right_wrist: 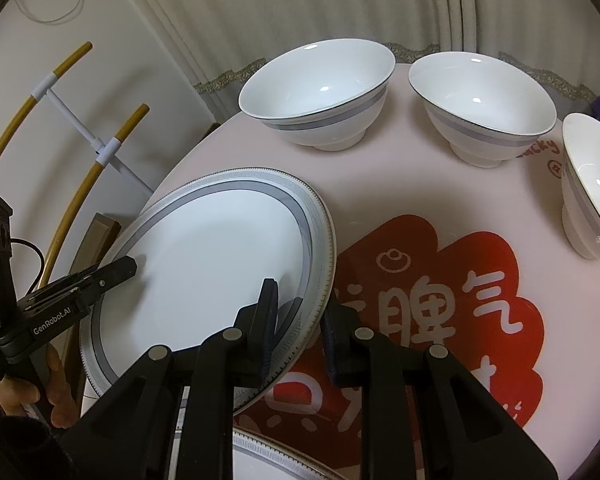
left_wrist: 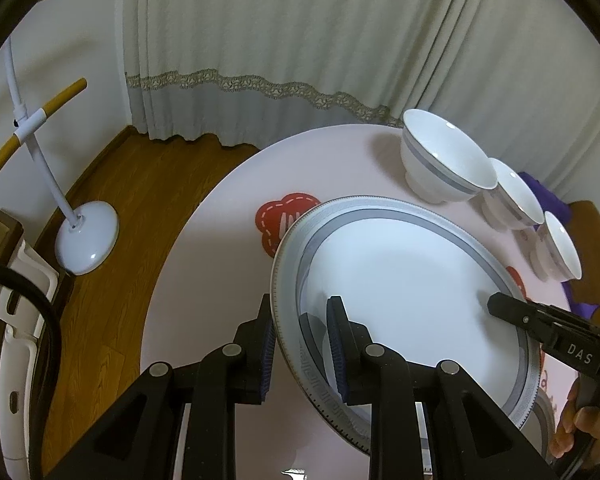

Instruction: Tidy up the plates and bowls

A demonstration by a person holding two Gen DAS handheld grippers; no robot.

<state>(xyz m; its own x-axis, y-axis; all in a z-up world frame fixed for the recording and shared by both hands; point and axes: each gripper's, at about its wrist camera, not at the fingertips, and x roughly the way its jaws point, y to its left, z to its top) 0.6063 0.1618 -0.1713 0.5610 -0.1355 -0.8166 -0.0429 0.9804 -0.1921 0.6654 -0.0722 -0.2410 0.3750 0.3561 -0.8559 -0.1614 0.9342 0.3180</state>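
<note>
A pale curtain [left_wrist: 260, 40] hangs behind a round pink table [left_wrist: 220, 208], with wood floor [left_wrist: 112, 184] and a white stand [left_wrist: 86, 240] off to the left. In the left wrist view, the left gripper [left_wrist: 302, 344] pinches the near rim of a large grey-banded plate [left_wrist: 404, 280], one finger under the edge and one on its face; the plate is tilted, raised off the table. The right gripper [left_wrist: 496, 304] reaches onto the plate's far side. Three white bowls [left_wrist: 444, 156] stand in a row beyond it, upright. In the right wrist view, the same curtain [right_wrist: 300, 8] and table [right_wrist: 380, 176] show; the right gripper [right_wrist: 300, 328] clamps the plate [right_wrist: 212, 252] at its rim, just beside a red mat [right_wrist: 440, 300]. The left gripper [right_wrist: 128, 266] holds the opposite rim. A second plate [right_wrist: 268, 460] lies at the bottom edge, partly hidden. The bowls [right_wrist: 320, 92] stand well apart from the plate.
</note>
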